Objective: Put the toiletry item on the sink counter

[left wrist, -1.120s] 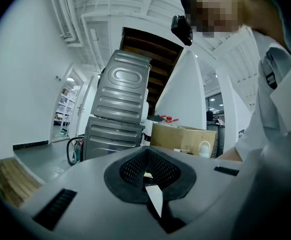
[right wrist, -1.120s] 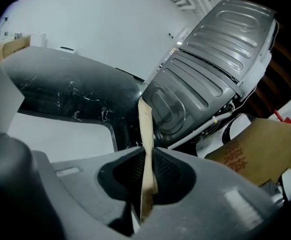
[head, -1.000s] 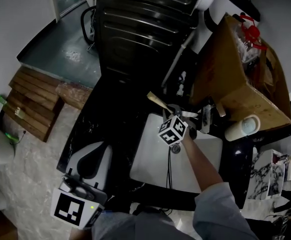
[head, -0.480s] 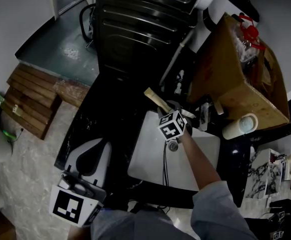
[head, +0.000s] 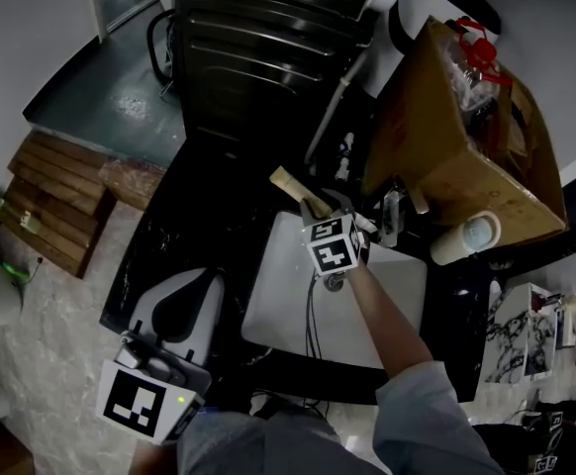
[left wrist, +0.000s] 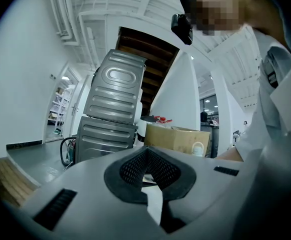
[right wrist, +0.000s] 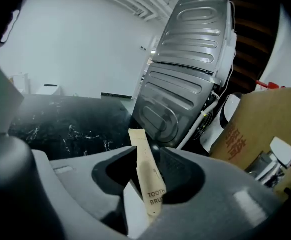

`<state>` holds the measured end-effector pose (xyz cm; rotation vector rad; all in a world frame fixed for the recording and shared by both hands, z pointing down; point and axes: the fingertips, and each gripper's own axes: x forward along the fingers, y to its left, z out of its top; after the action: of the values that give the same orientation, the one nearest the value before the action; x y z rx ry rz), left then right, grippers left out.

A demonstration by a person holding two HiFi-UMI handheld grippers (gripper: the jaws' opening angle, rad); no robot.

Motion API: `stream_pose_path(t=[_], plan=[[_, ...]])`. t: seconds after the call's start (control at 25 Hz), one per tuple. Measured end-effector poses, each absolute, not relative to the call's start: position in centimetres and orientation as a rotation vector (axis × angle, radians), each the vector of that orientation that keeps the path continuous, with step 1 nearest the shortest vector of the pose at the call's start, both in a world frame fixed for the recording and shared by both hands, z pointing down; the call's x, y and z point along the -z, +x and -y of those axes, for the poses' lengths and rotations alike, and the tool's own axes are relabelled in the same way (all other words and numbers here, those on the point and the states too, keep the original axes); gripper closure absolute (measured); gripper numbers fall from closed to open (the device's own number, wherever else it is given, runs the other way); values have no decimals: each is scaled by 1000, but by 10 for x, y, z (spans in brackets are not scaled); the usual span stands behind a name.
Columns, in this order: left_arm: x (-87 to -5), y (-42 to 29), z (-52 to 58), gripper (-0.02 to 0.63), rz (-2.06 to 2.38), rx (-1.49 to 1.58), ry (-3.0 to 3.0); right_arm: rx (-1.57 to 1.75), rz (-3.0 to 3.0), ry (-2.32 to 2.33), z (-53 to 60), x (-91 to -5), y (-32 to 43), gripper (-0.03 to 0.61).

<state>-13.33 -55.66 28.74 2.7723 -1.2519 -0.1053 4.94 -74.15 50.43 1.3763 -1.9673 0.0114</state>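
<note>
- Our right gripper [head: 324, 212] has just been opening; its jaws stand wide, the toothbrush packet [right wrist: 146, 176] loose between them.
- We judge the packet set down just ahead on the sink counter [head: 194, 236], hence the release.

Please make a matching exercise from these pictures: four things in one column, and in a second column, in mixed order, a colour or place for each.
Things:
1. toothbrush packet
2. cardboard box
3. ribbed appliance
4. wooden planks

Descriptions:
A. on the floor, left of the black counter in the head view
B. slim, beige, printed TOOTH
C. grey metal, behind the counter
D. brown, with a red item sticking out

Pairs: 1-B, 2-D, 3-C, 4-A
</note>
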Motion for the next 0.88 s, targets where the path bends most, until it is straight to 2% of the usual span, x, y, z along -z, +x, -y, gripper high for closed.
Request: stream_pose_path(t=[0.08,0.2,0.32,0.88], plan=[[-287,-127,553,609,1238,105,2780,-17,2005,1425,736,-494,50,443],[-285,-117,547,609,1216,106,2792,-3,2036,1495,724,-475,54,535],[-283,-104,540,609,1181,113,2798,-26,2085,1541,708,-459,59,575],[-280,-46,479,609,1109,21,2810,-45,2202,1649,600,-404,109,580]])
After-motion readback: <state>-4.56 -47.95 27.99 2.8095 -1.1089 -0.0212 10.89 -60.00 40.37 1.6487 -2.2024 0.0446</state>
